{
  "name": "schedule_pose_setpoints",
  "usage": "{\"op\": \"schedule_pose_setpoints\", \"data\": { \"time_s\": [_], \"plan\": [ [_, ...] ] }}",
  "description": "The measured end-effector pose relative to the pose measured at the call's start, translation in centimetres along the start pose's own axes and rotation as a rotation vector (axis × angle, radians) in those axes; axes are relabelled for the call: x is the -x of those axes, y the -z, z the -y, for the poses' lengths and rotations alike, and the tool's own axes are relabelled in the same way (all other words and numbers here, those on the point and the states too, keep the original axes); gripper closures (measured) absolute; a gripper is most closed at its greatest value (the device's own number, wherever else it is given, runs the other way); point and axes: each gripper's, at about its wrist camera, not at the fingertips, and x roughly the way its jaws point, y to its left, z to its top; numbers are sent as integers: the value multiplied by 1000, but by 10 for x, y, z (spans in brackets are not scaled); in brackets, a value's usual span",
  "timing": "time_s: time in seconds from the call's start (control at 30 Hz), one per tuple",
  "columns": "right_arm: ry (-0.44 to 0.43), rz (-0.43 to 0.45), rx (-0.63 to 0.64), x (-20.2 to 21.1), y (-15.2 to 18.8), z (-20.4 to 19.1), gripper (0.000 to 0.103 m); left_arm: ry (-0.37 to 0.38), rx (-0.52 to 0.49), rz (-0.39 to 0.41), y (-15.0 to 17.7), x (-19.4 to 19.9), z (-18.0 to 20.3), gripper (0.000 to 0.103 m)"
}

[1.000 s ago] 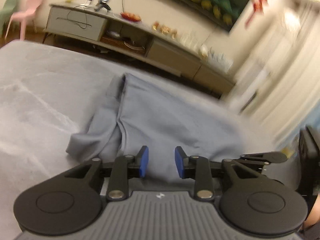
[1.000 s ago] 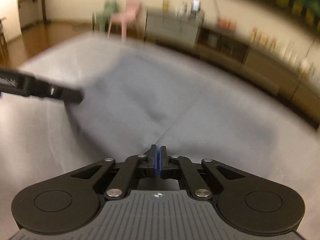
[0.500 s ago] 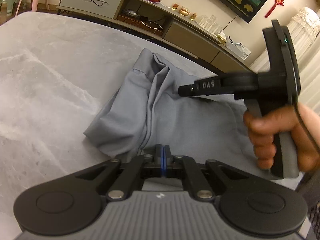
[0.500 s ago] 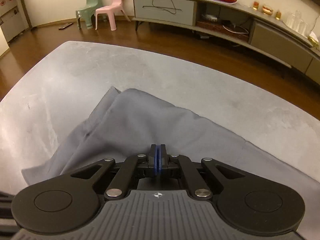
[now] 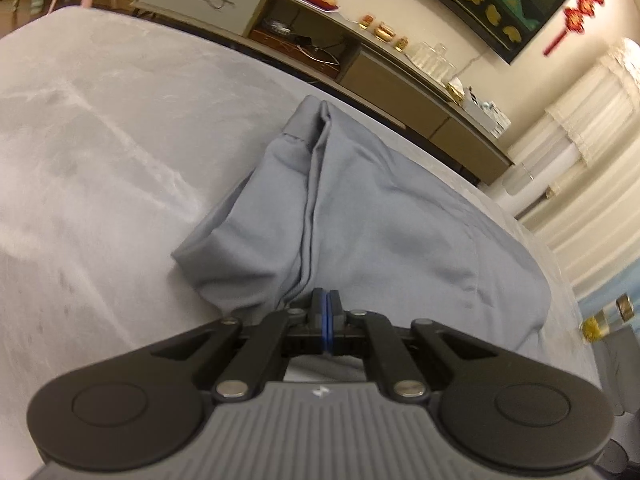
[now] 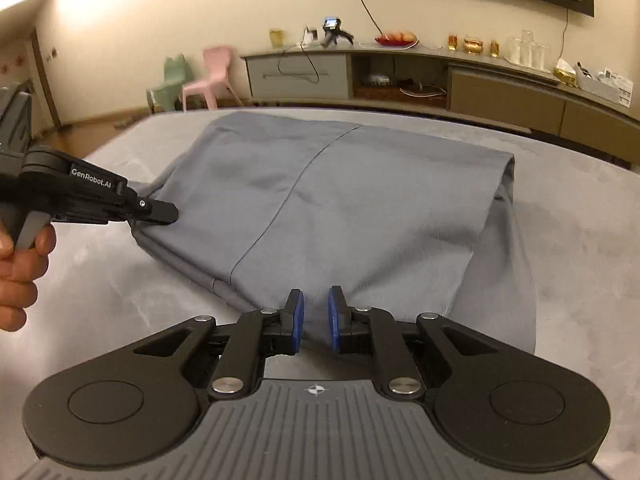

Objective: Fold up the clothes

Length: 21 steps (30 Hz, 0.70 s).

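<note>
Clothes here meant one grey-blue garment [image 6: 352, 200], lying on the grey surface [image 6: 580, 240] of what looked like a bed or padded table, with a long low sideboard [image 6: 460, 80] against the wall behind. It had already been folded at least once: layers were doubled along the right side, and a seam ran slantwise across the top panel. Further folds looked to be left, since the bundle was broad and loose at its edges.

The left gripper [image 5: 327, 314] pointed down at the near edge with its blue pads pressed together; the right wrist view showed its tip at the cloth's left corner, pinching the edge, a hand [image 6: 20, 268] wrapped round its handle. The right gripper [image 6: 314, 320] also angled down over the near hem. Its jaws had just been opening and stood slightly apart, cloth showing in the gap but neither pad pressing on it
</note>
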Motion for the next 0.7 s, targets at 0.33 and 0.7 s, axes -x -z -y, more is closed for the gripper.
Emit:
{"op": "schedule_pose_setpoints", "data": {
  "time_s": [0.33, 0.7],
  "plan": [
    [-18, -59, -11, 20, -15, 31, 91, 5, -24, 18, 9, 36, 17, 99],
    [131, -31, -77, 6, -19, 59, 87, -85, -28, 59, -10, 32, 1, 88]
  ]
}}
